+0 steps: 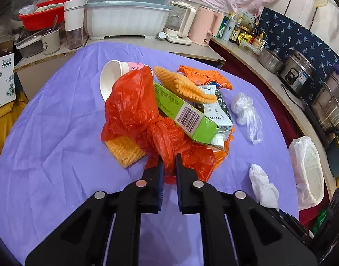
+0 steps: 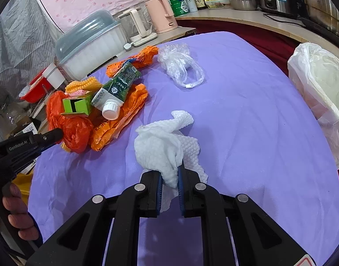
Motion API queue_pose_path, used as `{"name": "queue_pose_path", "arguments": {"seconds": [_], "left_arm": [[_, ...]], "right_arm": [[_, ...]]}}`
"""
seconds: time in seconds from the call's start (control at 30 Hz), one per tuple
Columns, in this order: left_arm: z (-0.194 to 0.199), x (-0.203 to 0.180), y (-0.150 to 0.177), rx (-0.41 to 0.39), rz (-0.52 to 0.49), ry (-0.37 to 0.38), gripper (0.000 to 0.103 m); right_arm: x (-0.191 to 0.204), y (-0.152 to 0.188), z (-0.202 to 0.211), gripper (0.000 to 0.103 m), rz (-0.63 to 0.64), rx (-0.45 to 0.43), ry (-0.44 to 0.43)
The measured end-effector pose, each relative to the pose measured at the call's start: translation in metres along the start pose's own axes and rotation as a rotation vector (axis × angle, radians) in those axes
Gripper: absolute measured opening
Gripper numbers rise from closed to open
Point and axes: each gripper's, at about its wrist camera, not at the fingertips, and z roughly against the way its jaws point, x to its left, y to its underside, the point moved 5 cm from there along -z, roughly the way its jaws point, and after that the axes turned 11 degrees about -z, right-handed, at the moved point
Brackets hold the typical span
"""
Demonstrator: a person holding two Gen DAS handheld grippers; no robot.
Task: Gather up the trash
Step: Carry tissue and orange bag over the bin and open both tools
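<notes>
A pile of trash lies on the purple cloth: a red plastic bag [image 1: 134, 108], a green carton [image 1: 187, 113], a green tube [image 2: 116, 88], an orange wrapper [image 2: 120, 119], yellow ridged pieces [image 1: 184, 86] and a paper cup [image 1: 111, 77]. My left gripper [image 1: 169, 166] is shut on the red plastic bag's near end. My right gripper [image 2: 170, 177] is shut on a white crumpled tissue [image 2: 162, 144], which also shows in the left wrist view [image 1: 263, 186]. A clear plastic bag [image 2: 180, 66] lies farther back. A bin lined with a white bag [image 2: 322, 88] stands at the table's right edge.
A covered dish rack [image 1: 127, 13], kettles [image 1: 182, 24], a red basin [image 1: 43, 15] and jars stand behind the table. Pots and a rice cooker [image 1: 300, 75] line the right counter. A cardboard box [image 1: 2, 79] sits at the left.
</notes>
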Motion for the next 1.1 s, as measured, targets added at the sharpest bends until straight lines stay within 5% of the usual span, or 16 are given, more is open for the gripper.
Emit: {"name": "queue_pose_path", "arguments": {"seconds": [0.53,0.8,1.1], "left_arm": [[0.104,-0.033,-0.024,-0.194,-0.079,0.02,0.008],[0.135,-0.11,-0.039,-0.25,-0.206,0.136,0.008],[0.126,-0.228,-0.041,-0.218,-0.37,0.305,0.008]], "right_arm": [[-0.002,-0.026,0.073,0.011,-0.01,-0.135,-0.064],[-0.027,-0.057,0.134,0.011,-0.031,-0.268,-0.069],[-0.107,-0.091,0.186,0.011,-0.112,-0.385,0.013]]}}
